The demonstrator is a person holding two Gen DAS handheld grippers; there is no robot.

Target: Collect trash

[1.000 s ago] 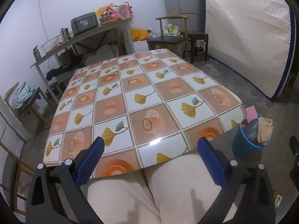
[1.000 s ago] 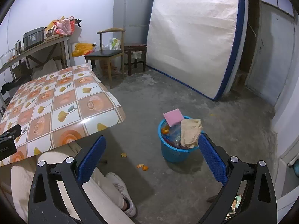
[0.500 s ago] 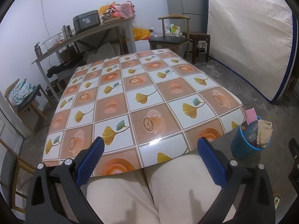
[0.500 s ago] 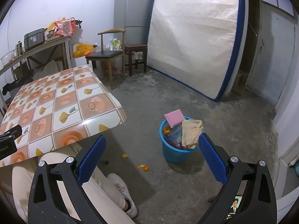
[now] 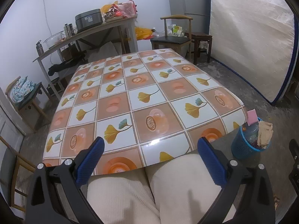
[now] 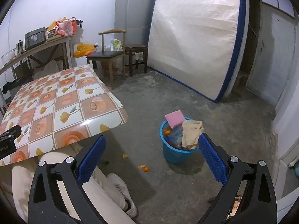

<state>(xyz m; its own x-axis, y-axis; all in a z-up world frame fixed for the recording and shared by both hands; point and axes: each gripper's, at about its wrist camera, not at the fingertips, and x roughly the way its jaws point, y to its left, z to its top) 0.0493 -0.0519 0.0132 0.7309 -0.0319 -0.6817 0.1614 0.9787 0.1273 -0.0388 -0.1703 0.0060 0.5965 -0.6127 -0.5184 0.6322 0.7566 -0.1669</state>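
Note:
A blue trash bin [image 6: 174,151] stands on the concrete floor right of the table, stuffed with a pink sponge [image 6: 175,119], a brown crumpled paper [image 6: 192,134] and other trash. It also shows in the left wrist view [image 5: 243,147]. Orange peel scraps [image 6: 143,167] lie on the floor left of the bin. My left gripper [image 5: 150,145] is open and empty over the table's near edge, above the person's lap. My right gripper [image 6: 152,143] is open and empty, held above the floor in front of the bin.
The table [image 5: 142,93] has a glossy flower-pattern cloth. A wooden chair [image 6: 110,55], a stool [image 6: 136,57], a fridge [image 6: 135,13] and a leaning mattress [image 6: 194,39] stand behind. A side bench [image 5: 84,35] holds a cooker and bags. The person's shoe [image 6: 123,192] is on the floor.
Both views have shifted only slightly; the left gripper has drifted a little. Both grippers stay open and empty, and the bin has not moved.

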